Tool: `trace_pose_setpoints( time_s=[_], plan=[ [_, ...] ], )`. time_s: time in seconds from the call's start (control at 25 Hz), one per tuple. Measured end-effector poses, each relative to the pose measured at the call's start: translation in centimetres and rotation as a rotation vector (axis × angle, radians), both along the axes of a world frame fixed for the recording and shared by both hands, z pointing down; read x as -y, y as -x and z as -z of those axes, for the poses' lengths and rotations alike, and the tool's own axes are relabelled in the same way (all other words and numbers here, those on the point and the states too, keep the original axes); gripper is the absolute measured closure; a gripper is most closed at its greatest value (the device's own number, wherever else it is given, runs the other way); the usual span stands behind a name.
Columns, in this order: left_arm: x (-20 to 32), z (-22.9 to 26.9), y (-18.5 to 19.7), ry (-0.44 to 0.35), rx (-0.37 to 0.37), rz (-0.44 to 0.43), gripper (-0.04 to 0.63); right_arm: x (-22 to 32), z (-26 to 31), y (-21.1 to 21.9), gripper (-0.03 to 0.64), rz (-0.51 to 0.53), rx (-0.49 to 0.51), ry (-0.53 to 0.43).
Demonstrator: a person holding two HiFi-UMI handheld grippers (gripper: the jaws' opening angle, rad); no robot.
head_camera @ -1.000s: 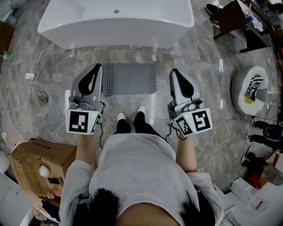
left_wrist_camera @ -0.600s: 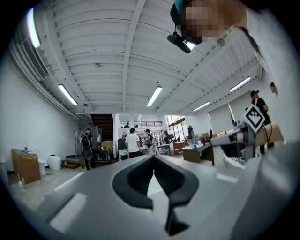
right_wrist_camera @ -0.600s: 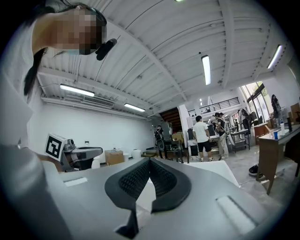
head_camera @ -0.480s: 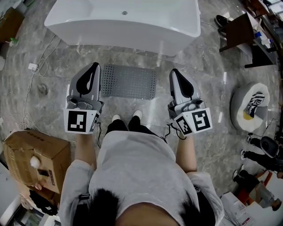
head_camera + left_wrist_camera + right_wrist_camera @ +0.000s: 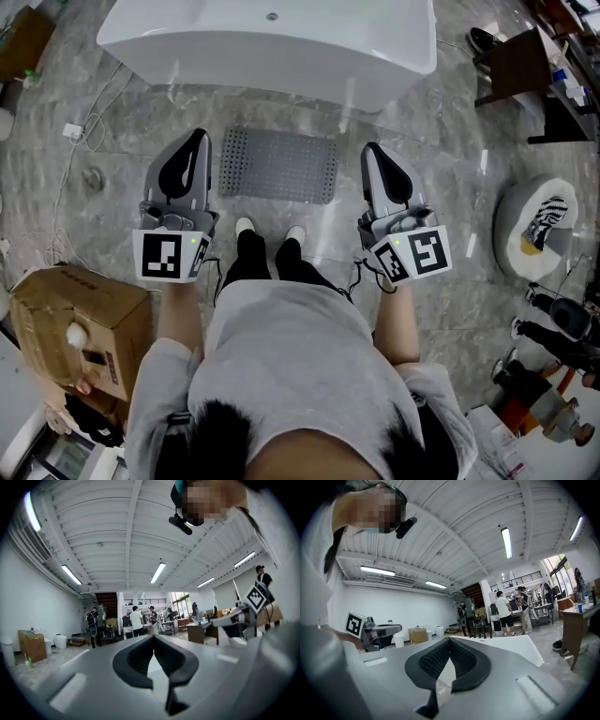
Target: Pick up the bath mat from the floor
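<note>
Up front, left gripper (image 5: 198, 141) and right gripper (image 5: 371, 150) are both pinched closed and empty. Below and between them, the bath mat (image 5: 278, 165) lies flat on the floor (image 5: 112, 141) beside the bathtub (image 5: 272, 47). Jaws left closed would likely skid over the mat.

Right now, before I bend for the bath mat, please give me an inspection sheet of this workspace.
Surface: grey marble floor.
Job's things: bath mat flat before the bathtub, untouched.
Clutter: cardboard box at the person's left.
Grippers: left gripper and right gripper shut, empty, held above the floor.
Cables: white plug with its cable on the floor, left.
Surroundings: dark table at right; people far off.
</note>
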State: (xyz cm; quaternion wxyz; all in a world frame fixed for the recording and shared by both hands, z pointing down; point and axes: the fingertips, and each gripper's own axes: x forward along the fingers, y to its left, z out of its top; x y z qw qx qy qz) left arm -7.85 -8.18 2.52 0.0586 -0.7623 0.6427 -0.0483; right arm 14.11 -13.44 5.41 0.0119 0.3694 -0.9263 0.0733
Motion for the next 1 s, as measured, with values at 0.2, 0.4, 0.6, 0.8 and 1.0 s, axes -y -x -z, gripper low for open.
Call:
trace_pose_setpoints(
  time_s=[0.2, 0.4, 0.6, 0.8, 1.0],
  plan=[
    [1.0, -0.9, 1.5, 0.026, 0.012, -0.024, 0.594, 0.6, -0.8, 1.0, 0.617, -0.03, -0.005, 0.017],
    [2.3, -2.5, 3.2, 0.062, 0.027, -0.046, 0.594, 1.4, -1.8, 2.3, 0.617, -0.058, -0.019, 0.031],
    [2.9, -4.5, 4.1, 0.094, 0.021, -0.066, 0.594, 1.9, -3.4, 3.0, 0.617, -0.085, -0.036, 0.055],
    [3.3, -7.0, 5.2, 0.139, 0.016, -0.082, 0.594, 2.3, -5.6, 3.9, 0.617, -0.101, -0.053, 0.089],
    [3.3, -9.6, 5.9, 0.189, 0.014, -0.091, 0.594, 2.3, -8.0, 4.5, 0.617, -0.111, -0.063, 0.128]
  ],
)
